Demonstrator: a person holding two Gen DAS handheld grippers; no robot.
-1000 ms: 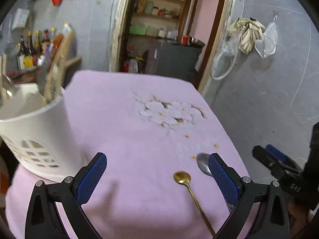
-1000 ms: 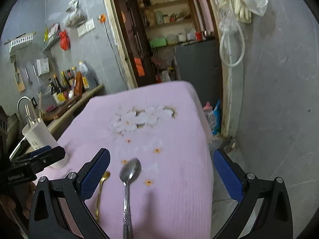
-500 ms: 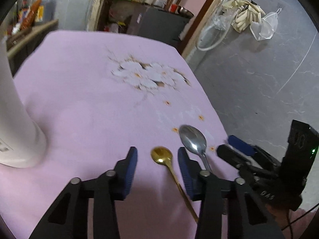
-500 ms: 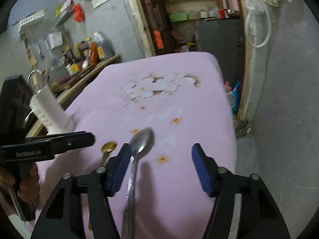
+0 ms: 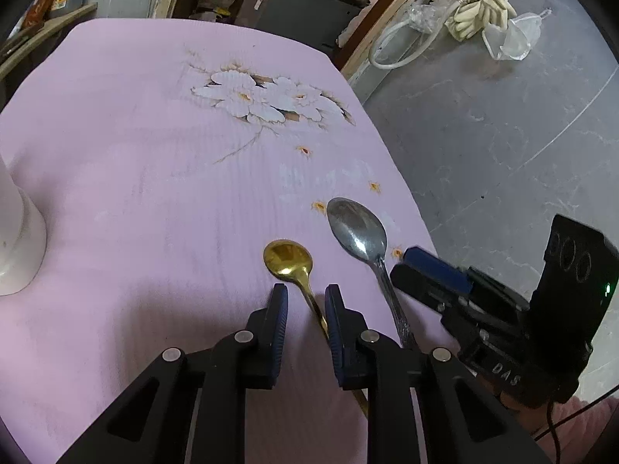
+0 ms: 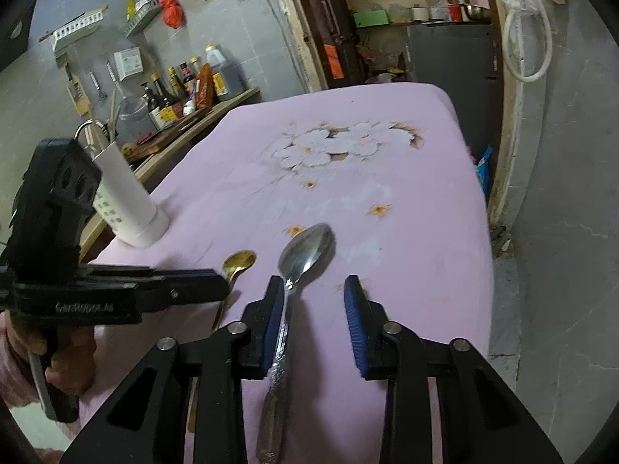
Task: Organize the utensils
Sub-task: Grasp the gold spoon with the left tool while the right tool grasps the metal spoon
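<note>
A small gold spoon (image 5: 288,260) and a larger silver spoon (image 5: 358,230) lie side by side on the pink flowered tablecloth (image 5: 154,162). My left gripper (image 5: 303,294) straddles the gold spoon's handle, jaws narrowed with a gap on each side. My right gripper (image 6: 315,290) is open over the silver spoon (image 6: 307,249); its left finger is next to the handle. The gold spoon (image 6: 238,261) also shows in the right wrist view, its handle under the left gripper (image 6: 216,280). The white utensil holder (image 6: 123,197) stands at the table's left.
The table's right edge drops to a grey floor (image 5: 503,135). A counter with bottles (image 6: 185,85) runs behind the holder on the left. A doorway with shelves (image 6: 406,11) lies beyond the far edge.
Both grippers have come down toward the spoons and narrowed their jaws. The left one has moved right, away from the holder, onto the gold spoon's handle.
</note>
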